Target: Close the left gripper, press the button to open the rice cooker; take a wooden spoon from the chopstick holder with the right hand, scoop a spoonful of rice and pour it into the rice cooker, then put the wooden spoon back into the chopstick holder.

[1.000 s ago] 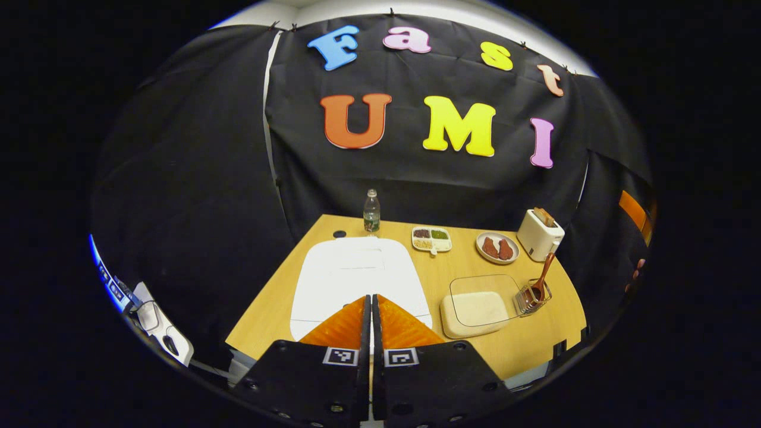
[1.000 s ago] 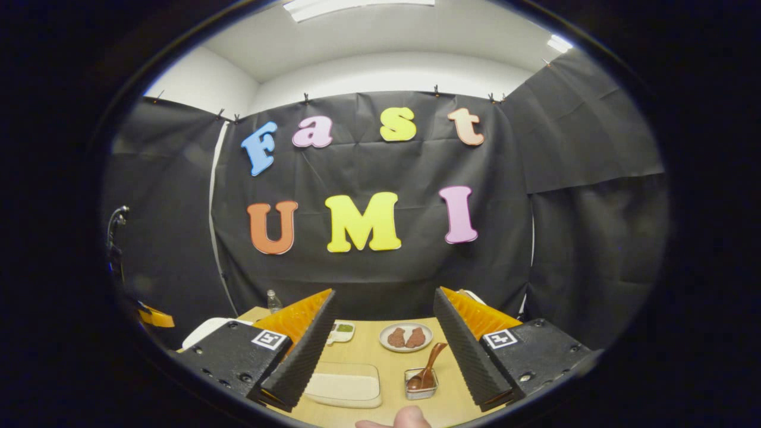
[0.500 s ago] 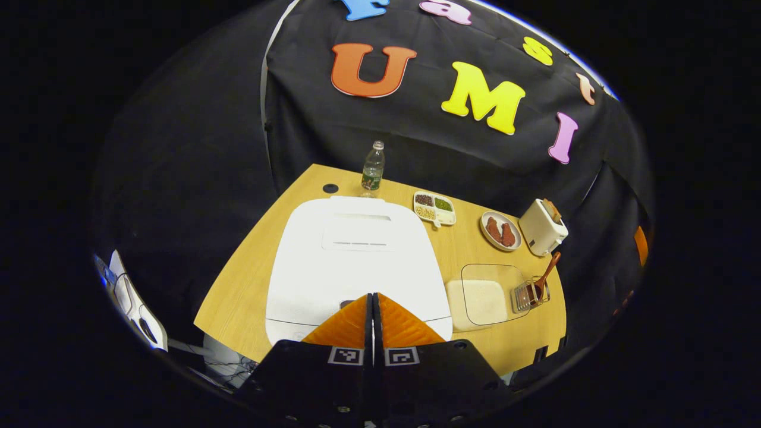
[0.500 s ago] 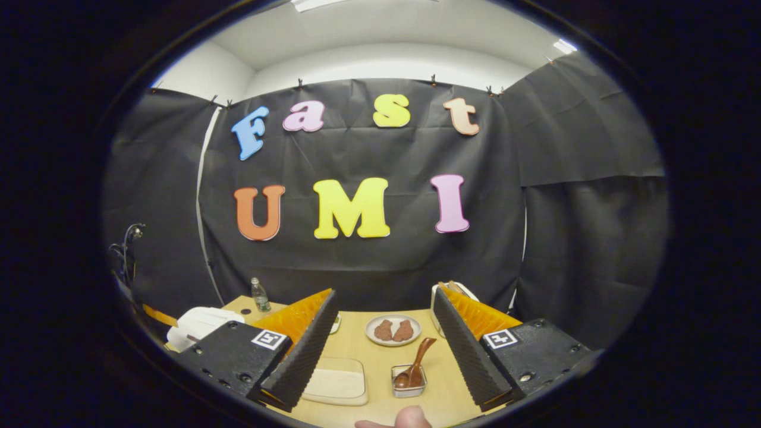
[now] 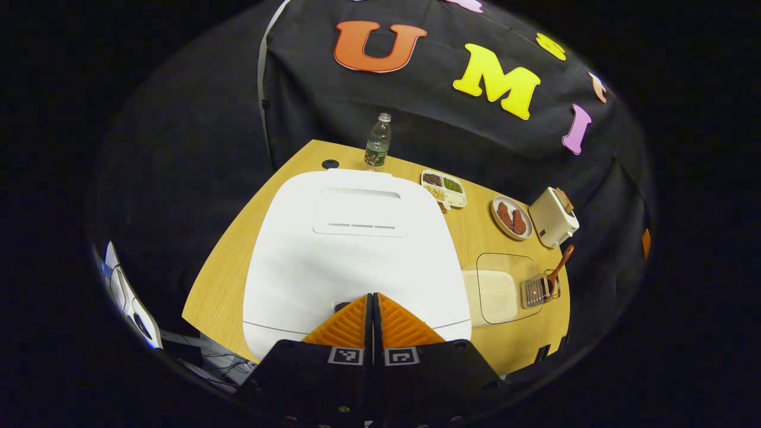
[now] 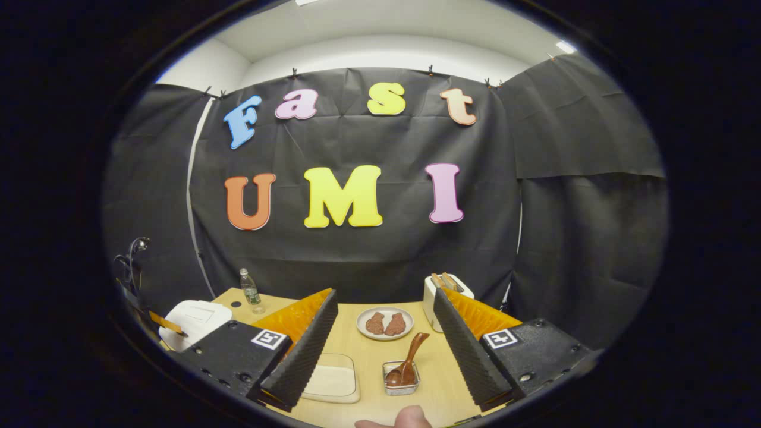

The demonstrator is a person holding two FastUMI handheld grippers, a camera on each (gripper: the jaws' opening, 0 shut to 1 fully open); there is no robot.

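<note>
Left tongs closed over rice cooker, right tongs open, wooden spoon handle tilted up-right

The booth is enclosed by black cloth hung as walls at the far side and at both sides. The cloth is fastened along its top edge with small clips. Above it, a white wall and a white ceiling are seen, with a ceiling light at the upper right. A light wooden counter is set against the far cloth.
</note>
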